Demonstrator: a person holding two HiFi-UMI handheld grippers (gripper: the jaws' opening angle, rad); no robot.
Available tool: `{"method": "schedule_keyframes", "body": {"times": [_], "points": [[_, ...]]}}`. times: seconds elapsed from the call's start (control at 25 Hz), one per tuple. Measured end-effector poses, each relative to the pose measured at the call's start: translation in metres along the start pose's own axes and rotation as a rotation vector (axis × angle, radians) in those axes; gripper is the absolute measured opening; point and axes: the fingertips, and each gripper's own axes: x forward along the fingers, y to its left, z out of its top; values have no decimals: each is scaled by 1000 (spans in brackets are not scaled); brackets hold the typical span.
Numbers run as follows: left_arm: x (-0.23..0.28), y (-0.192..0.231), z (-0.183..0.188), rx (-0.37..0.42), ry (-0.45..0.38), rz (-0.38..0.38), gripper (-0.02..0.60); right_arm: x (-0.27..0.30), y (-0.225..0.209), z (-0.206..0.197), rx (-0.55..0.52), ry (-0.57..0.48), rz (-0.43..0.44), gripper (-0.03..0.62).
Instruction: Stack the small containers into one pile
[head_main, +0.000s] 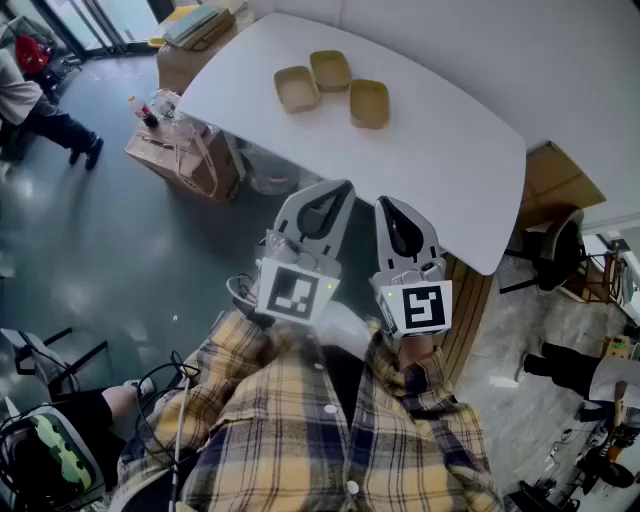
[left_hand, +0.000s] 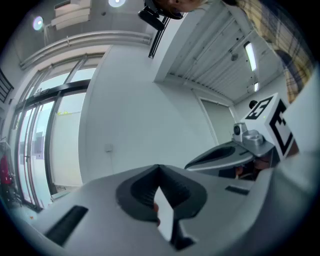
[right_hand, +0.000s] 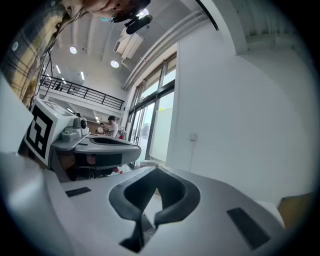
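Three containers (head_main: 331, 70) sit unstacked, close together, at upper centre on the white table (head_main: 440, 170), clear of its edges. The left gripper (head_main: 335, 195) and right gripper (head_main: 392, 212) are closed and empty at the table's near edge, with open floor (head_main: 100, 230) to the left. The marker cubes carry black-and-white squares. The bottle (head_main: 143, 111) label looks unreadable.

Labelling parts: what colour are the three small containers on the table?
The containers are tan, clearest in the head view.

The left edge cuts off a bystander (head_main: 50, 125).
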Motion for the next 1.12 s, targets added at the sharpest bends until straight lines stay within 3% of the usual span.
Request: {"method": "schedule_keyframes", "body": {"times": [0.68,1.12], "points": [[6,-24,6,4,8,24,17,-22,-19,-2,18,-30,7,15],[-3,-16,6,21,6,89,17,-29,-16,-9,25,-40,36,15]]}}
